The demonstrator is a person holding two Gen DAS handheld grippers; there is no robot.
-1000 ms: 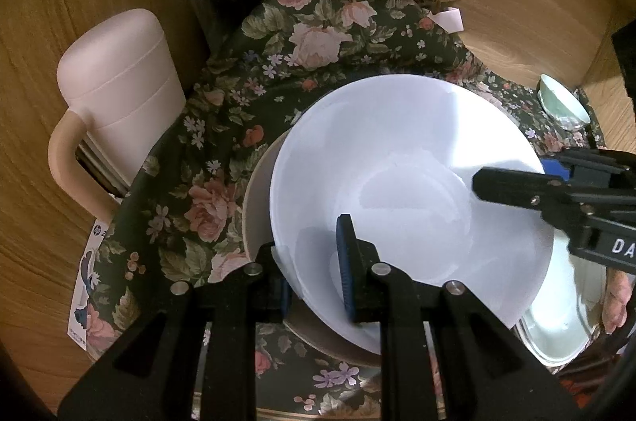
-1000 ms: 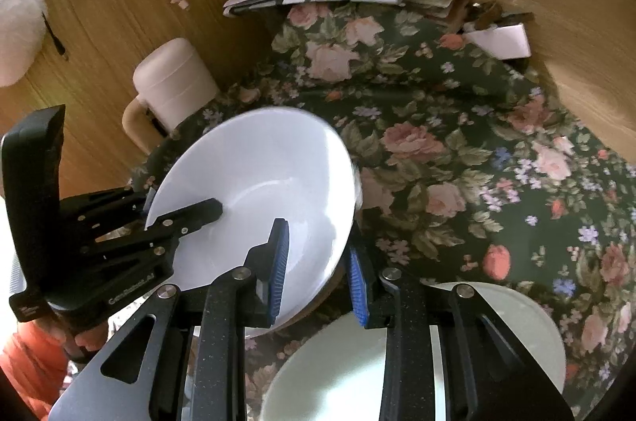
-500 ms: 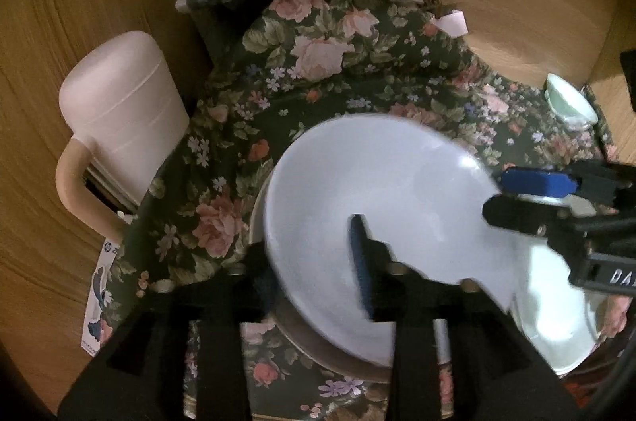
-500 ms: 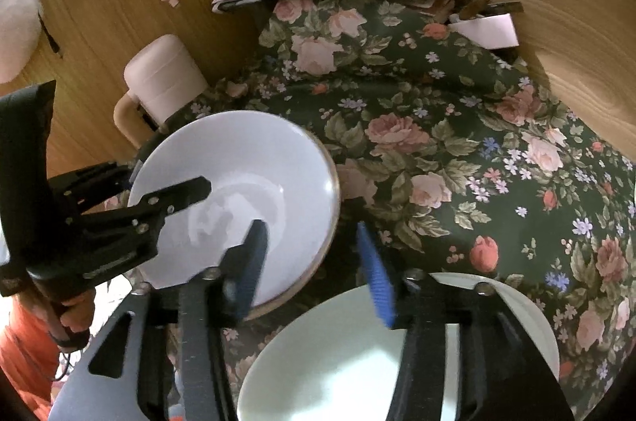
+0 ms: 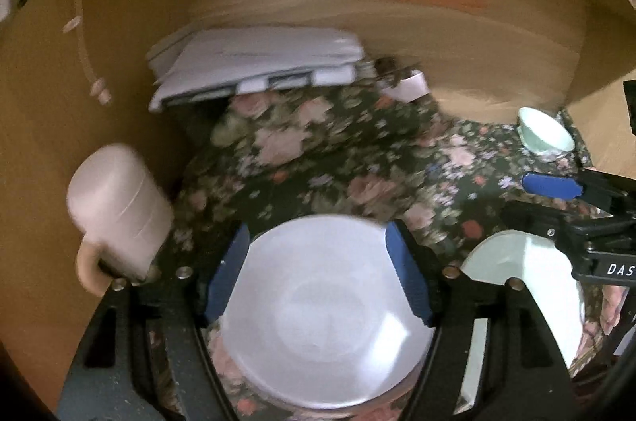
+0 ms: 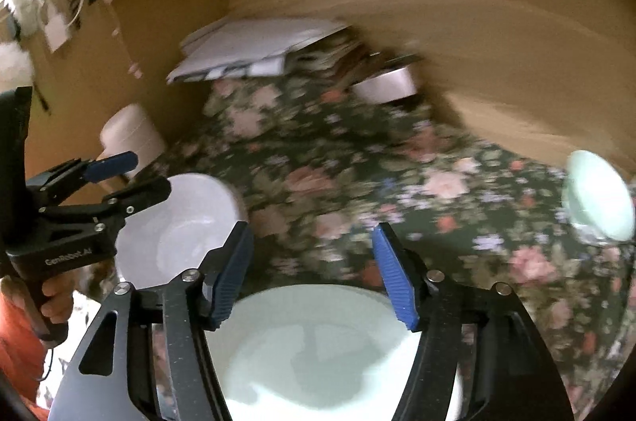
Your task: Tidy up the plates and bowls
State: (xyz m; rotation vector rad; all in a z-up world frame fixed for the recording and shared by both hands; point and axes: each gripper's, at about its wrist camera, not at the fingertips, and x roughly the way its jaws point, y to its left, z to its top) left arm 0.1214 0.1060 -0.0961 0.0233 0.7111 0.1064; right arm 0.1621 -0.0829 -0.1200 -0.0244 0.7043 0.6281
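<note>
Both jaws have just been opening, nothing between them — small pale-green ceramic bowl (image 6: pixel 600 200) sits ahead-right of your right gripper (image 6: pixel 314 272), far from left gripper (image 5: pixel 318 272).

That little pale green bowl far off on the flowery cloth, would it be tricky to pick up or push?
Probably a bit. The green bowl looks glazed and glossy, so it may slip between pads. It seems to be ceramic, so likely breakable if dropped. It appears to sit on a narrow foot on the soft, rumpled cloth, so a push might tip it rather than slide it.
</note>
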